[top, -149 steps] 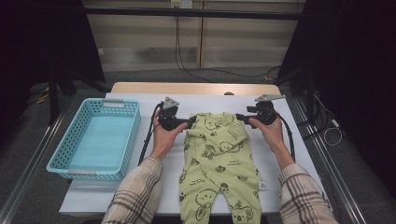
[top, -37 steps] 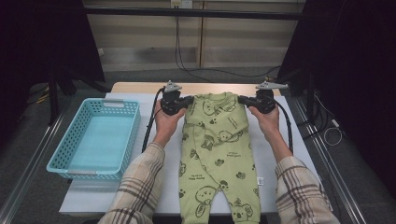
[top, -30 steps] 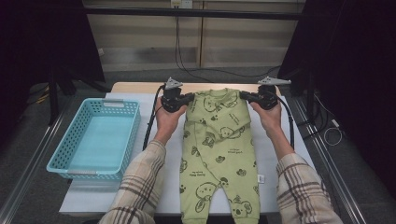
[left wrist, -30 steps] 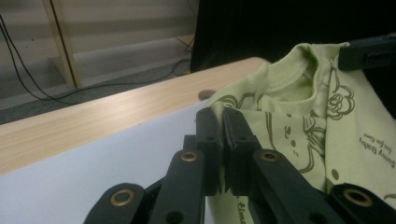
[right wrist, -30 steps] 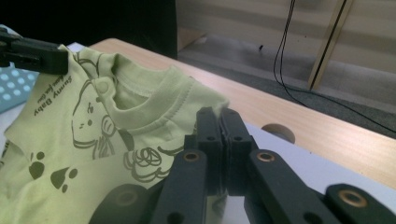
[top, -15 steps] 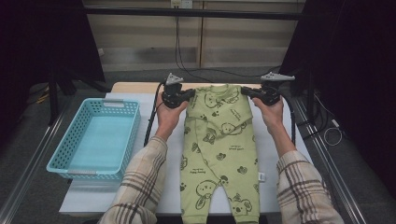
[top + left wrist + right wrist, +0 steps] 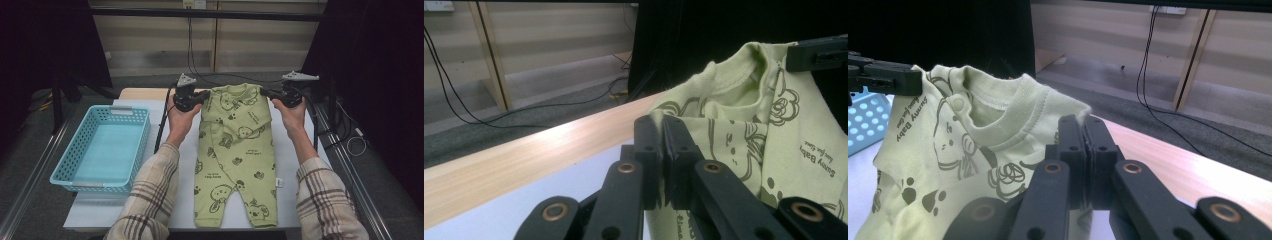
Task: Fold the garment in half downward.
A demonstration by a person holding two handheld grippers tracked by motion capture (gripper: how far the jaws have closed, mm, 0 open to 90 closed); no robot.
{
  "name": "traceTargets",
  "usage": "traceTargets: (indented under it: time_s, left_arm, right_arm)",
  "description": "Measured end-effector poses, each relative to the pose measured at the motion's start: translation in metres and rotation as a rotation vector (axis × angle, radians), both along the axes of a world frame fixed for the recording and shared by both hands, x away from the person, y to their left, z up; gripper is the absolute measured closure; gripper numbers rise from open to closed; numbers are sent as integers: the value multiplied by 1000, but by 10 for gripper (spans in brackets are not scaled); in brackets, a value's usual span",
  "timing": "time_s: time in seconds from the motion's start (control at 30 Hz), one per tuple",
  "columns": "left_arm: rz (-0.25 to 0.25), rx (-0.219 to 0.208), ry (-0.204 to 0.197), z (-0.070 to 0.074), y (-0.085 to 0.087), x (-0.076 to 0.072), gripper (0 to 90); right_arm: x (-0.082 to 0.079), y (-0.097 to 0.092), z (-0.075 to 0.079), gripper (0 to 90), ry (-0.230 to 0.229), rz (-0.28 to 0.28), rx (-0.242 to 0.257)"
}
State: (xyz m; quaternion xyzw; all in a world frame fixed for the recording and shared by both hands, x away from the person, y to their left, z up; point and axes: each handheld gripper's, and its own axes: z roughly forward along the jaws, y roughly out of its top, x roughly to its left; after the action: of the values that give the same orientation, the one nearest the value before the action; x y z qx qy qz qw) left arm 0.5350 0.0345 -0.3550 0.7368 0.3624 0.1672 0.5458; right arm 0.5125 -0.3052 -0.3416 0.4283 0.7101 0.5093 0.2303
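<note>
A light green baby romper (image 7: 235, 145) printed with dark bears and paw marks hangs by its shoulders over the white table top (image 7: 295, 200); its legs trail toward the front edge. My left gripper (image 7: 206, 95) is shut on the romper's left shoulder, and the cloth (image 7: 724, 135) shows pinched between its jaws (image 7: 662, 150). My right gripper (image 7: 265, 92) is shut on the other shoulder, with the neckline (image 7: 1013, 120) just left of its jaws (image 7: 1085, 150). Both grippers are held up near the table's far edge.
A turquoise plastic basket (image 7: 80, 175) stands on the table's left side. A wooden strip (image 7: 140, 93) runs along the far edge. Black cables (image 7: 160, 135) trail from the grippers. Metal rails (image 7: 345, 165) and dark curtains flank the table.
Both grippers have lifted the romper's shoulders up and away toward the far edge, stretching the garment so its legs slide back along the table.
</note>
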Motion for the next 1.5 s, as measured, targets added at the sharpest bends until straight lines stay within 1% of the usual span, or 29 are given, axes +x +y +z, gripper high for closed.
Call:
traceTargets:
  time_s: [0.07, 0.2, 0.23, 0.27, 0.3, 0.33, 0.37, 0.4, 0.43, 0.47, 0.5, 0.6, 0.67, 0.73, 0.77, 0.83, 0.87, 0.9, 0.97, 1.0, 1.07, 1.1, 1.17, 1.2, 1.27, 1.3, 1.4, 1.43, 1.5]
  left_arm:
    - [2, -11, -4, 2, 1, 1, 866]
    - [0, -3, -11, 6, 1, 1, 866]
    - [1, -7, -11, 6, 1, 2, 866]
    - [11, 16, -18, 7, 1, 2, 866]
    - [9, 27, -16, 8, 0, 3, 866]
    - [1, 17, -1, 8, 0, 3, 866]
    - [7, 21, -16, 9, 0, 4, 866]
    - [10, 9, -16, 10, 1, 5, 866]
    - [10, 7, -14, 11, 1, 6, 867]
    - [8, -10, -12, 12, 2, 7, 867]
    - [8, -25, -7, 14, 2, 8, 867]
    - [10, -20, -18, 16, 3, 10, 867]
    - [21, -4, -19, 17, 3, 12, 867]
    - [24, -26, -16, 19, 2, 14, 867]
    - [23, -8, -25, 20, 1, 15, 867]
    - [17, -5, -37, 25, 2, 16, 867]
    - [23, -15, -39, 28, 2, 15, 867]
    - [18, -19, -43, 29, 1, 15, 867]
    - [13, -21, -46, 30, -1, 13, 867]
    - [9, -12, -42, 29, -1, 12, 867]
    - [7, -10, -37, 24, -2, 12, 867]
    - [9, -7, -32, 21, -2, 11, 867]
    - [4, 8, -23, 15, -5, 10, 867]
    - [-2, 22, -20, 13, -6, 11, 867]
    - [-6, 36, -12, 10, -7, 9, 867]
    - [-11, 37, -9, 9, -7, 9, 867]
    - [-29, 56, -8, 6, -9, 4, 867]
    - [-31, 48, -3, 4, -9, 2, 867]
    - [-34, 38, -7, 1, -9, -3, 866]
  right_arm:
    - [0, 1, 3, 884, -3, -8, 0]
    - [3, 3, 7, 884, -11, -11, -4]
    - [3, 3, 8, 884, -13, -10, -7]
    - [4, 3, 8, 884, -17, -8, -6]
    - [4, 4, 8, 884, -18, -9, 1]
    - [4, 4, 9, 884, -13, -14, -1]
    - [5, 5, 10, 884, -17, -12, -8]
    - [6, 4, 10, 884, -21, -12, -11]
    - [7, 4, 11, 884, -22, -13, -6]
    - [8, 4, 12, 884, -15, -13, -2]
    - [10, 4, 12, 885, -22, -17, -10]
    - [12, 5, 16, 885, -22, -25, -4]
    - [14, 6, 19, 884, -32, -20, 7]
    - [15, 6, 22, 885, -34, -28, 10]
    - [17, 6, 23, 885, -37, -36, 10]
    - [18, 5, 26, 885, -42, -36, 21]
    - [19, 4, 28, 886, -50, -37, 25]
    - [19, 4, 30, 885, -55, -40, 27]
    - [19, 4, 32, 886, -57, -43, 24]
    - [19, 4, 32, 886, -56, -42, 18]
    - [19, 2, 27, 886, -47, -37, 9]
    - [17, 2, 25, 886, -38, -42, 11]
    - [15, 1, 18, 886, -35, -38, 15]
    - [13, 0, 14, 886, -31, -35, 15]
    - [11, -1, 8, 887, -22, -36, 3]
    - [9, -1, 4, 886, -13, -39, 9]
    - [6, -4, -6, 886, -5, -37, 20]
    - [5, -5, -9, 887, -3, -38, 21]
    - [1, -6, -12, 886, 6, -42, 26]
